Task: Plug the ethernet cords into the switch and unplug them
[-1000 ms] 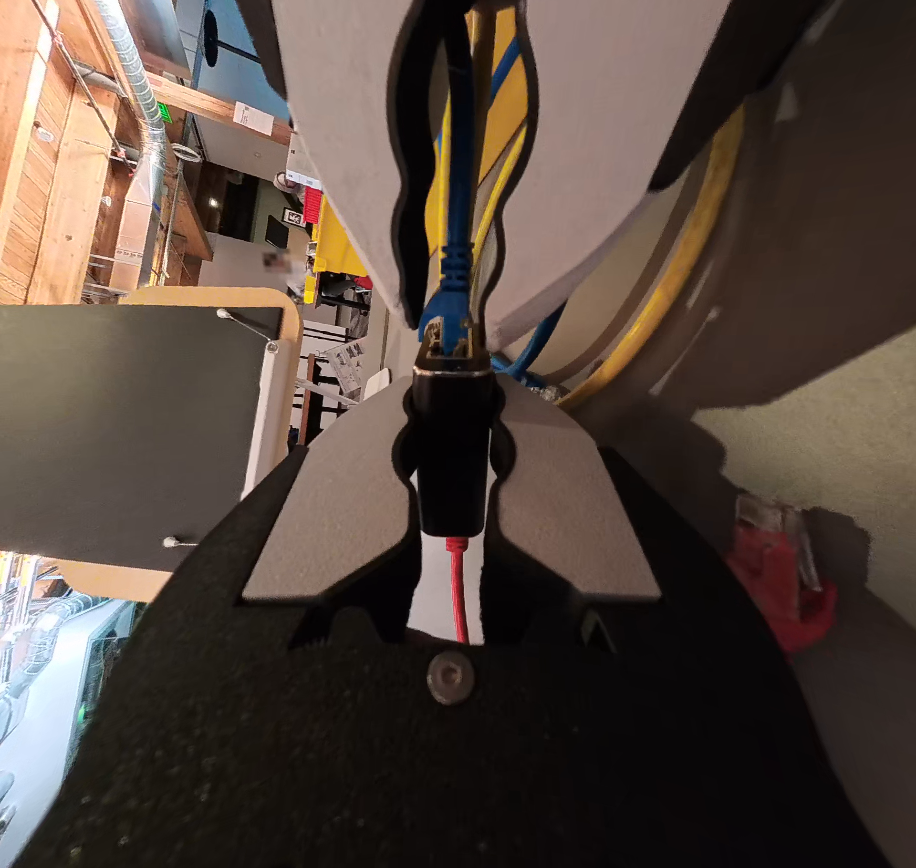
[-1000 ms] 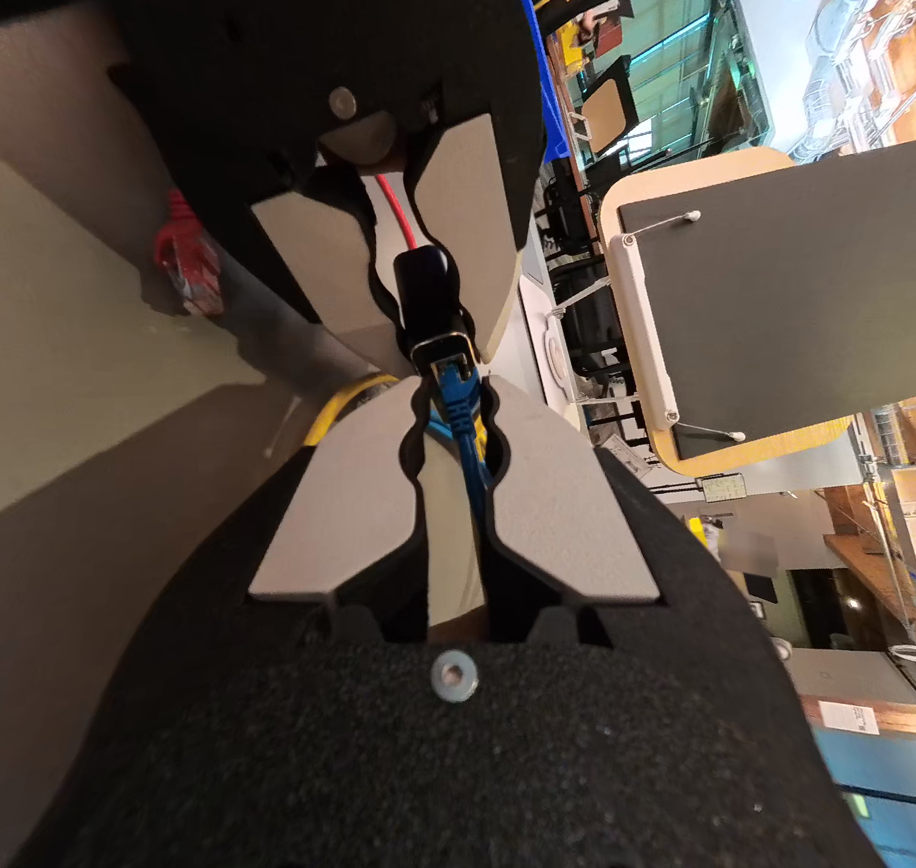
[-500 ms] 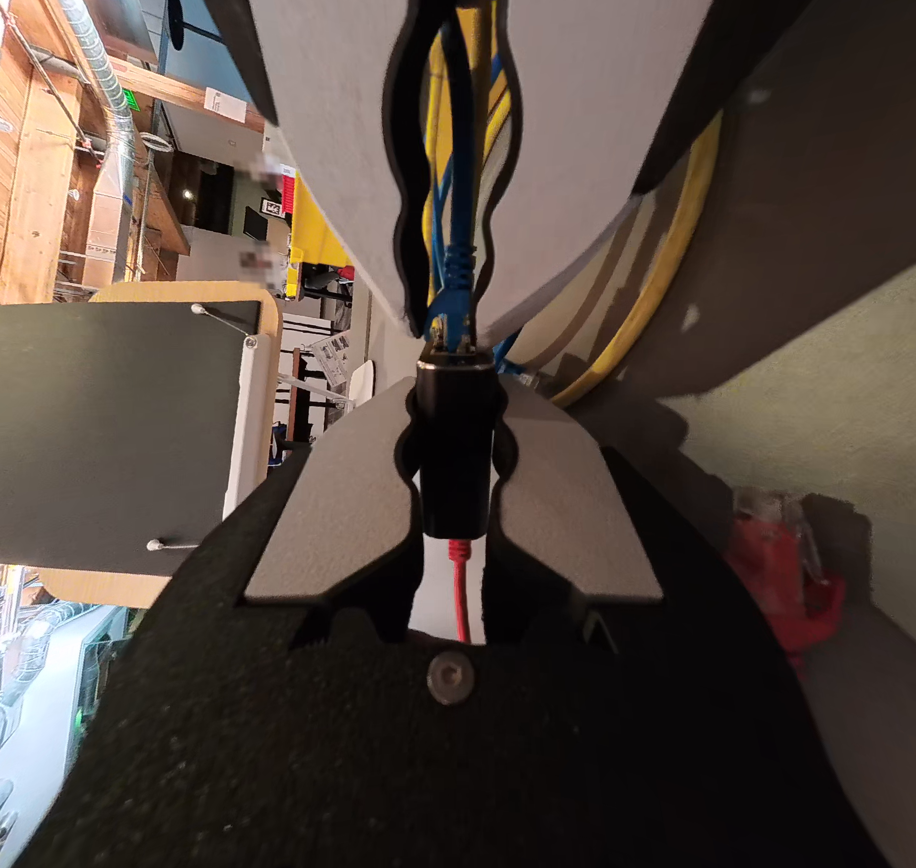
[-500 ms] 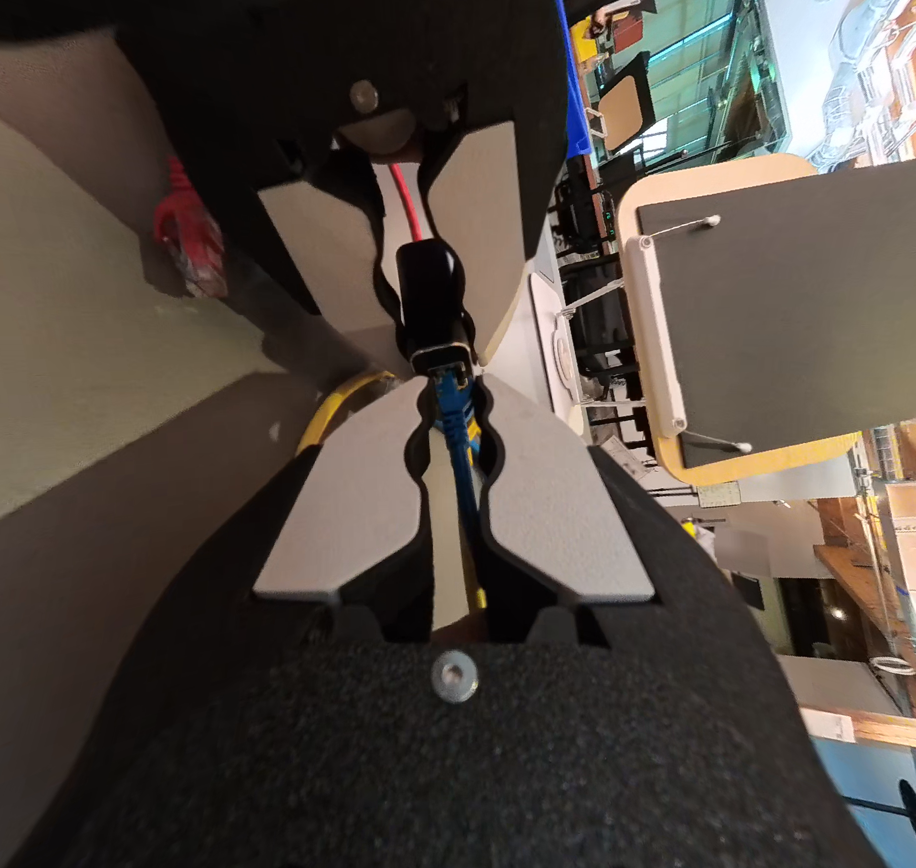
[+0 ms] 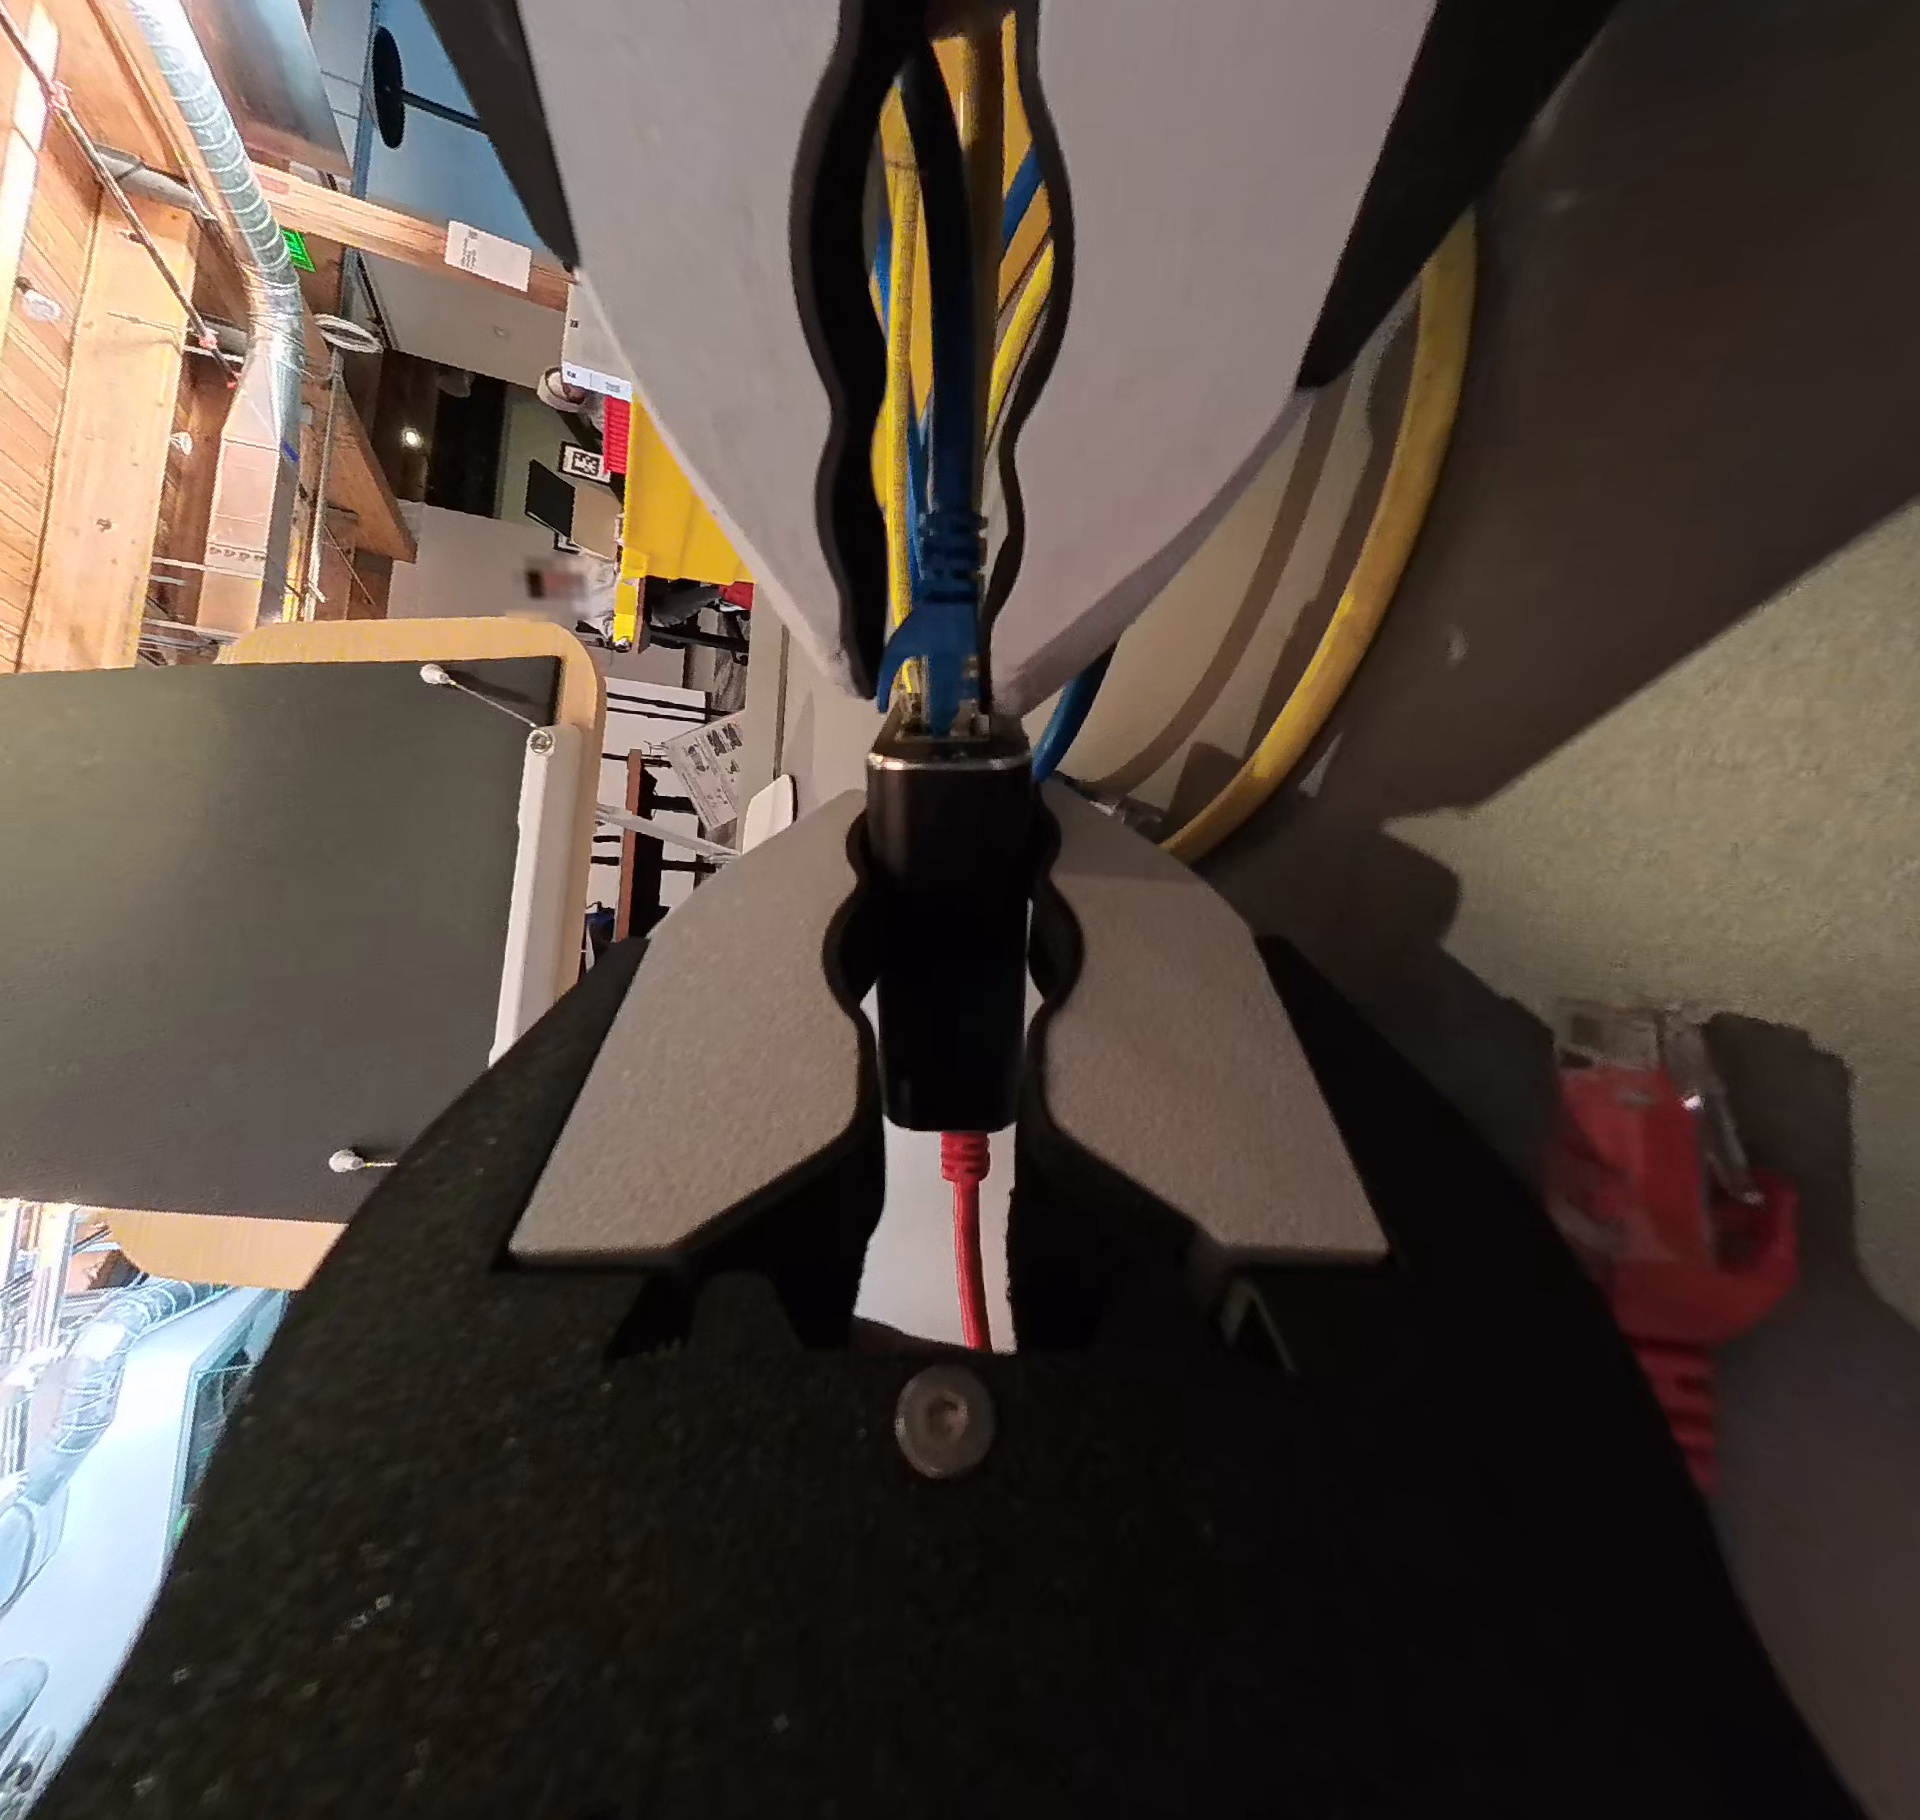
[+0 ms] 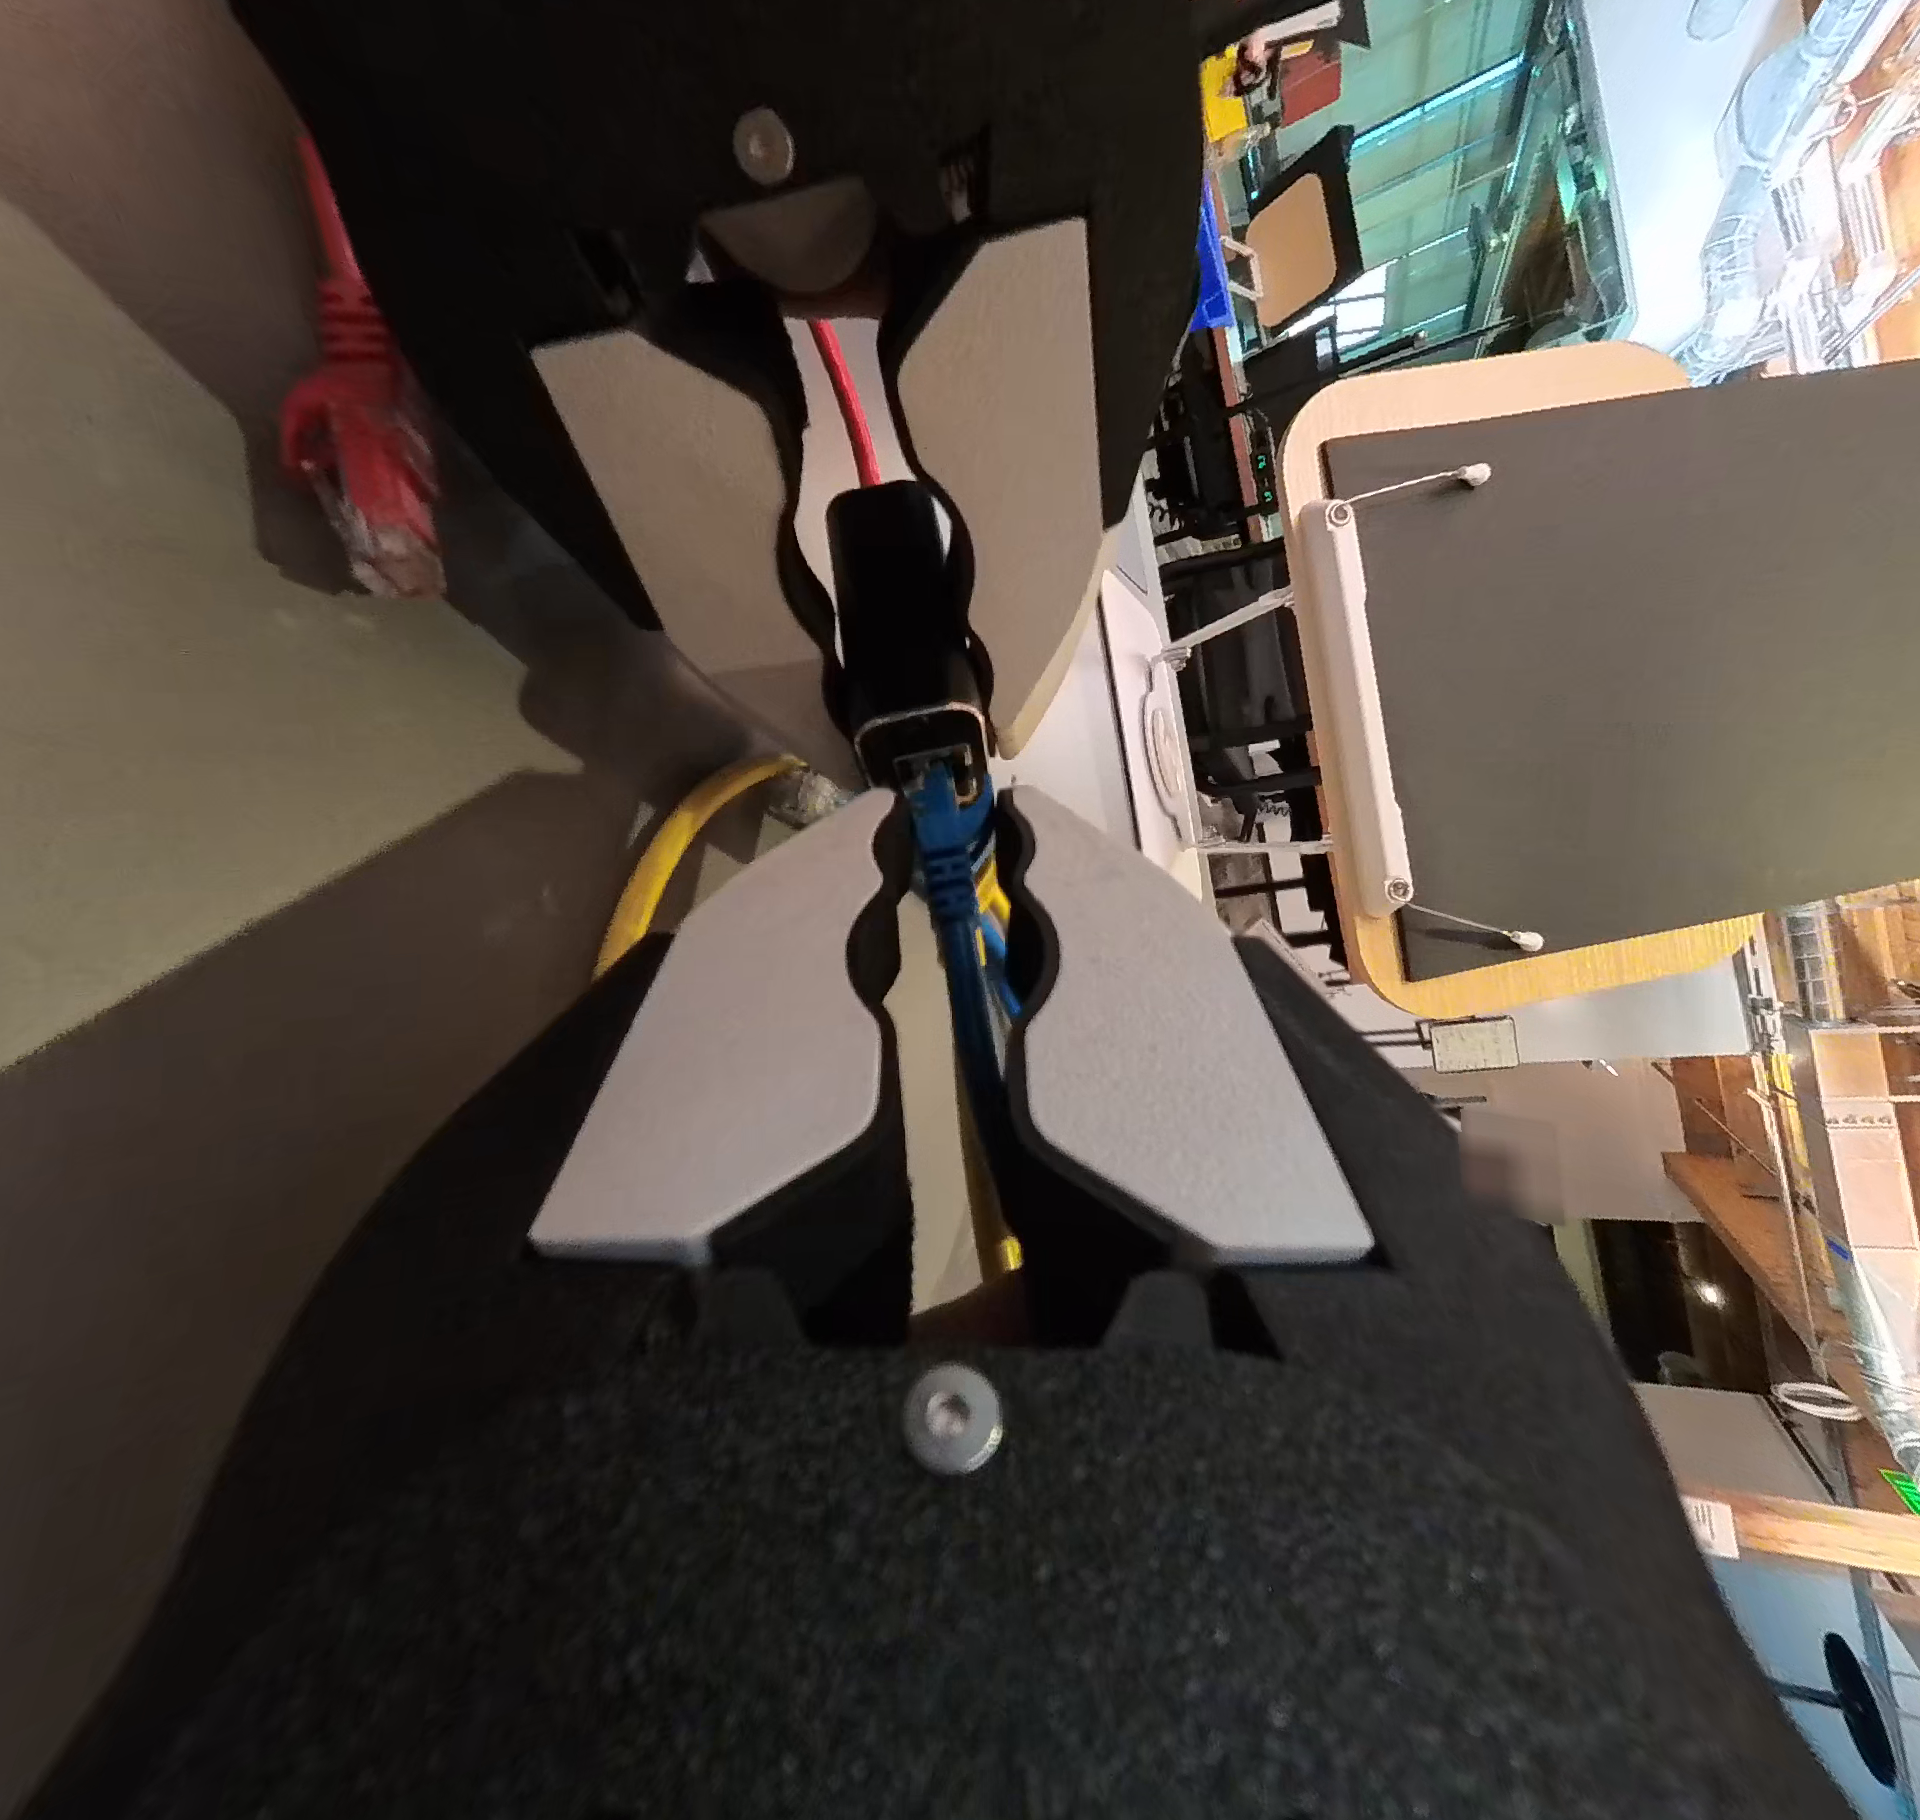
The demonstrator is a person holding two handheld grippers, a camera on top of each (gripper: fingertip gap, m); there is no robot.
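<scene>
Workshop behind, pale desk [image 5: 1714,731] beside. Left gripper [image 5: 951,929] clamped on black coupler [image 5: 948,939], bracing it; right gripper [image 6: 951,897] pinches blue cord [image 6: 956,887] behind plug, seated in port.

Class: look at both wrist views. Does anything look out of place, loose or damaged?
Only one thing: a red plug lies loose on the table, unconnected. The blue plug sits in the black coupler, nothing visibly damaged.

Black coupler [image 5: 951,949] w/ silver rim; blue cord [image 5: 951,565] in one end, red cord [image 5: 968,1251] in the other. Yellow cord [image 5: 1382,565] behind. Spare red plug [image 5: 1652,1178] on olive-grey worktop [image 5: 1714,783]. Gripper fingers [image 5: 727,1074] grey, bodies black.
</scene>
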